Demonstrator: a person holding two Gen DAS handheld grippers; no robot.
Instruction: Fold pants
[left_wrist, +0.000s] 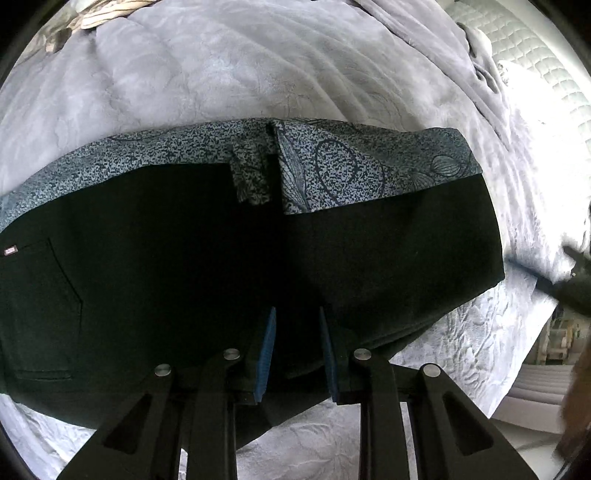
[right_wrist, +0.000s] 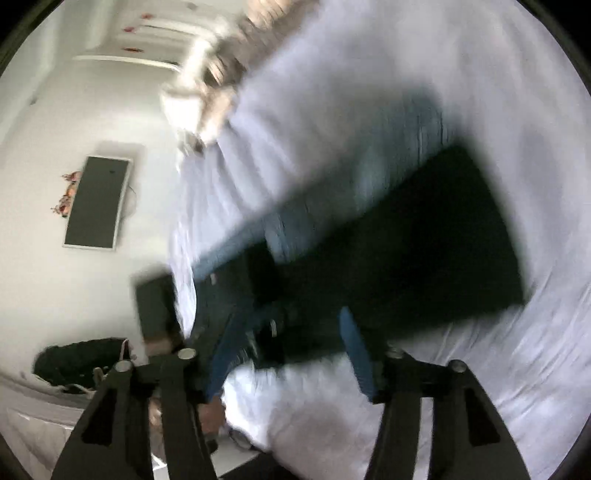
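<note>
Grey embossed bedspread (left_wrist: 229, 74) fills the scene, rumpled toward the far right where a quilted white mattress (left_wrist: 532, 62) shows. Lying across it are the pants (left_wrist: 155, 266), dark fabric with a patterned lining turned out along the far edge, already folded into a broad band whose long axis runs left to right in the left wrist view. The left gripper (left_wrist: 297, 350) points steeply down at the near edge of that band, its blue pads pressed toward each other with a fold of dark cloth pinched between them, so it looks clamped on the pants. Over at the right end, a dark blurred shape at the frame edge is likely the other tool, hard to tell. From the right wrist view, heavily blurred, the right gripper (right_wrist: 291, 354) has its jaws spread, nothing gripped; the pants (right_wrist: 406, 251) stretch away from it toward the far right. So the cloth lies ahead of both claws, and the left one is the one in contact; any coming fold hinges on lifting that near edge across the band's short direction, I'd judge
</note>
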